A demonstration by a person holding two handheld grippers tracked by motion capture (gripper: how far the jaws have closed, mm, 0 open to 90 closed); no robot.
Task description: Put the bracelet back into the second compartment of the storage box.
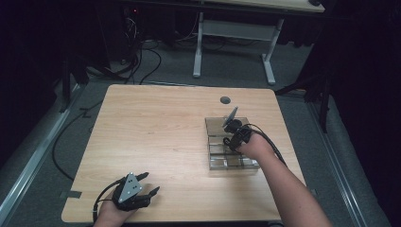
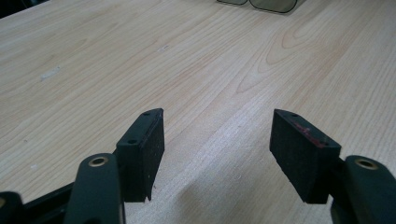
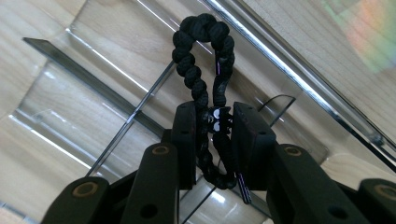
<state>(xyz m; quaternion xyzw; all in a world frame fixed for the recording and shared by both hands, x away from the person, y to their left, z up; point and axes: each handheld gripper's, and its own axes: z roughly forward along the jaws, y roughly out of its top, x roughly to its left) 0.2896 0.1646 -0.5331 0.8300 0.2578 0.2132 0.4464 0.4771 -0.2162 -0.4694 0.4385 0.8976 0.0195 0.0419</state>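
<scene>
My right gripper (image 3: 214,112) is shut on a black braided cord bracelet (image 3: 196,60) that carries a small bead with a face, and the bracelet's loop sticks out past the pads. It hangs over a clear acrylic divided tray (image 3: 93,84). From above, the right gripper (image 1: 230,138) points down into the tray (image 1: 217,163) at the table's right side. Near the front left edge, my left gripper (image 1: 150,182) rests open. Only bare wood lies between its fingers (image 2: 144,144).
The wooden table (image 1: 156,127) has a grey round cap (image 1: 225,100) near its far edge. A corner of the clear tray (image 2: 271,4) lies far ahead of the left gripper. Behind the table stand white desk legs (image 1: 198,47) and floor cables (image 1: 142,61).
</scene>
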